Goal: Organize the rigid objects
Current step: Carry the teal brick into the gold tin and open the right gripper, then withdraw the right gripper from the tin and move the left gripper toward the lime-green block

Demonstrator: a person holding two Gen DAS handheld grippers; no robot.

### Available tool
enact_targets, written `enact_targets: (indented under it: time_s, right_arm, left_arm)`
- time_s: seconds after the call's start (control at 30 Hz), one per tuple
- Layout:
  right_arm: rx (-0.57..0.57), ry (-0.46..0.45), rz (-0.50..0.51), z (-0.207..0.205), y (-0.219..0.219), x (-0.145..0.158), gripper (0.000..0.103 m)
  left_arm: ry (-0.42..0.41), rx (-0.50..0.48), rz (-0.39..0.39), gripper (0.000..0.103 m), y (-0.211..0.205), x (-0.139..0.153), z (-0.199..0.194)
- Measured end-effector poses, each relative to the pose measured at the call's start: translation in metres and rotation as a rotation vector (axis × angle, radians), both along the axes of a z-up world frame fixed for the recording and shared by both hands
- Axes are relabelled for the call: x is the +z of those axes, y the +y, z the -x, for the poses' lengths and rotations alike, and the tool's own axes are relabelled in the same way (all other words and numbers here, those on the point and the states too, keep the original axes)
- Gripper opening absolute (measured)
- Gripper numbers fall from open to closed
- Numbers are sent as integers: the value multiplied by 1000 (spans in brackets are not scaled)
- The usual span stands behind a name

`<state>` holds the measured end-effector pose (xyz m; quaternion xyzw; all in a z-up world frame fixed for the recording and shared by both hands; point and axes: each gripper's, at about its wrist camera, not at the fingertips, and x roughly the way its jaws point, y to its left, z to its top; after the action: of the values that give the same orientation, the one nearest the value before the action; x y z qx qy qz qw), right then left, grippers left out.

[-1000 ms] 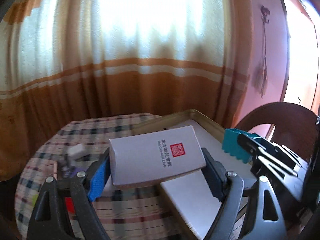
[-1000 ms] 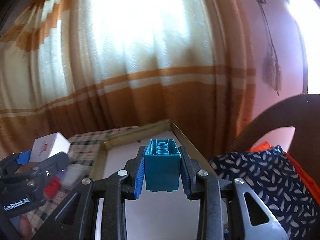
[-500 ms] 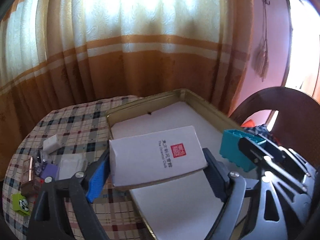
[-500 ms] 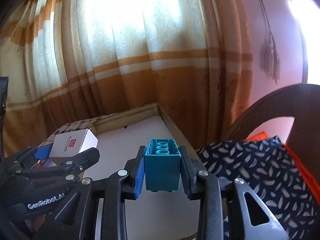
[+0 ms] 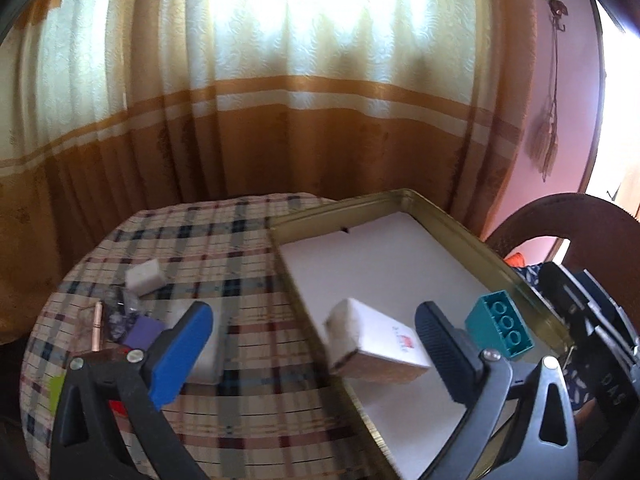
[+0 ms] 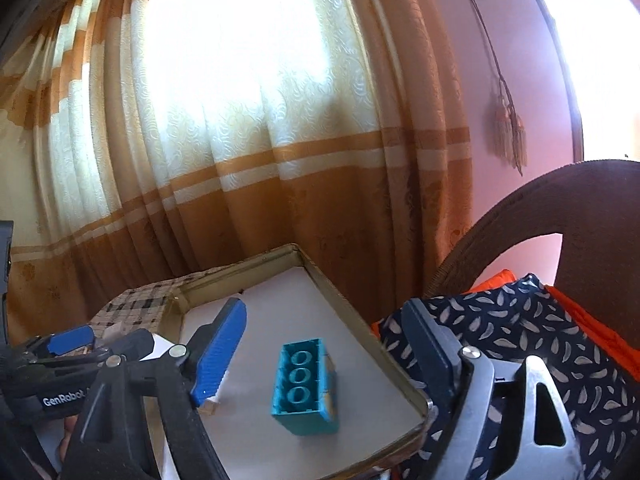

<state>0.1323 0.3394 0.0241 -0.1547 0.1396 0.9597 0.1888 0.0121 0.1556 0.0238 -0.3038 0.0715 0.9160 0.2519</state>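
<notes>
left wrist: looks down along fingers, close | right wrist: same, from right | shared: tray (image 5: pixel 472 236) (image 6: pixel 352 312)

Blur, crop and clutter — both wrist views

White box (image 5: pixel 376 340) smeared by motion blur, its red mark unreadable; in the right wrist view only a sliver shows behind the left gripper (image 6: pixel 120 344). Tin tray (image 5: pixel 460 228) loses its near corner past the bottom edge. Small items at the table's (image 5: pixel 248 420) left — a copper tube (image 5: pixel 96 326), purple piece (image 5: pixel 146 330), green scrap (image 5: pixel 56 392) — too small or cropped to identify. The chair's (image 6: pixel 560 216) lower part sits behind patterned cloth (image 6: pixel 520 340).
</notes>
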Motion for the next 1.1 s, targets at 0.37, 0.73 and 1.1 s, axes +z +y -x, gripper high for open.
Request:
enact_targets:
  time_s: [0.37, 0.73, 1.1]
  right_arm:
    - [120, 121, -58, 10, -75, 18, 82]
    - [249, 157, -114, 37, -147, 16, 82]
    - [290, 105, -214, 41, -180, 0, 82]
  left_arm:
    - [66, 161, 26, 103, -70, -7, 12]
    - [74, 360, 20, 103, -163, -20, 22]
    - [23, 493, -9, 103, -223, -41, 28]
